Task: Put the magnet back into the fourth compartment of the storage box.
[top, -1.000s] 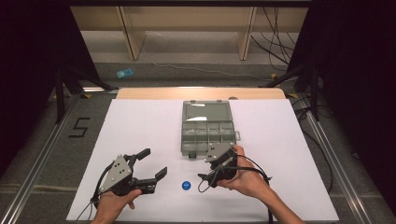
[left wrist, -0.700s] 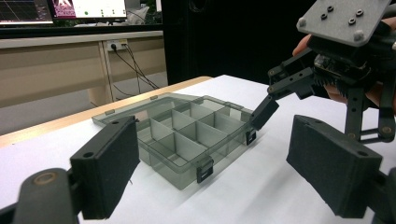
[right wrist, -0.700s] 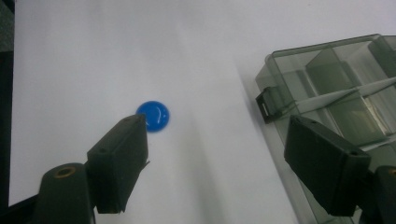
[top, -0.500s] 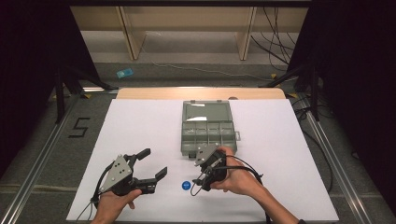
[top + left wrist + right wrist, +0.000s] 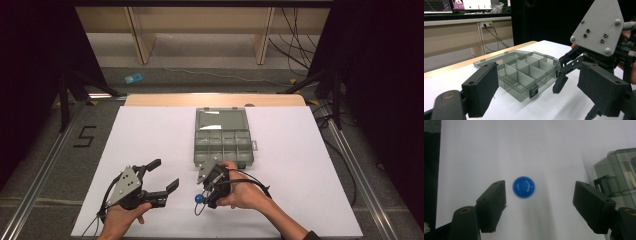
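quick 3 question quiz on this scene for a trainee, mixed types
1. True or false: the right gripper is shut on the blue ball.
2. The lid of the compartment box is: A open, B closed, C missing.
3. Fill in: the left gripper rests on the white ____ with nothing between its jaws.

Key: 1 false, its jaws have just been closing but the pads stand apart from the ball, which lies nearer the left pad in the right gripper view. 2 A. 3 table.

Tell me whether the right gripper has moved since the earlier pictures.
Yes. The right gripper has come away from the near edge of the compartment box toward the blue ball; its jaws, just closing, are not yet gripping it.
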Available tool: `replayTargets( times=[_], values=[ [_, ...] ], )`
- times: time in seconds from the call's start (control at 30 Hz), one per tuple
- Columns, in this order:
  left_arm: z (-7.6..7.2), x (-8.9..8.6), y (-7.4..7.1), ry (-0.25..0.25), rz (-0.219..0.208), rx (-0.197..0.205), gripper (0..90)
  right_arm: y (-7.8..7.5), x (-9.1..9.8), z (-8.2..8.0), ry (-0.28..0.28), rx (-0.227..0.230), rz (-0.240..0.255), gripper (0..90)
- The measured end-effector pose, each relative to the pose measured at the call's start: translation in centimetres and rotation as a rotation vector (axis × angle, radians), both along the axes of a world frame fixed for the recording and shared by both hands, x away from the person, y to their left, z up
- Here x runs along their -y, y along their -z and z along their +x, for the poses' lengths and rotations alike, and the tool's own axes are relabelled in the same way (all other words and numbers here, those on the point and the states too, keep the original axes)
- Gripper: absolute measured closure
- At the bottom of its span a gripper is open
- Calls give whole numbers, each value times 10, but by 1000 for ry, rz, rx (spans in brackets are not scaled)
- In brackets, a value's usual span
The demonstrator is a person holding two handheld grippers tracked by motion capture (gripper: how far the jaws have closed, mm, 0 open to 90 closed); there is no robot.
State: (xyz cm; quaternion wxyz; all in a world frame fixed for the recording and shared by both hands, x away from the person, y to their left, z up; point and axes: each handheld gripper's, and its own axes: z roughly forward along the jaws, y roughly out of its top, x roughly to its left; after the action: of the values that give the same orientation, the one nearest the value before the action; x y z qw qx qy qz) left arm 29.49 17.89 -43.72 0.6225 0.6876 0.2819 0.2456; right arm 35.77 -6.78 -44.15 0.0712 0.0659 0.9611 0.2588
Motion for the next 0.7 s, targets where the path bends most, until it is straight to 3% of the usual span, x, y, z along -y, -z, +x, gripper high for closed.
replayTargets(
  times=[0.7],
  values=[
    [0,0,0,-6,-9,4,162,14,-22,-2,-81,-34,-86,400]
  ],
)
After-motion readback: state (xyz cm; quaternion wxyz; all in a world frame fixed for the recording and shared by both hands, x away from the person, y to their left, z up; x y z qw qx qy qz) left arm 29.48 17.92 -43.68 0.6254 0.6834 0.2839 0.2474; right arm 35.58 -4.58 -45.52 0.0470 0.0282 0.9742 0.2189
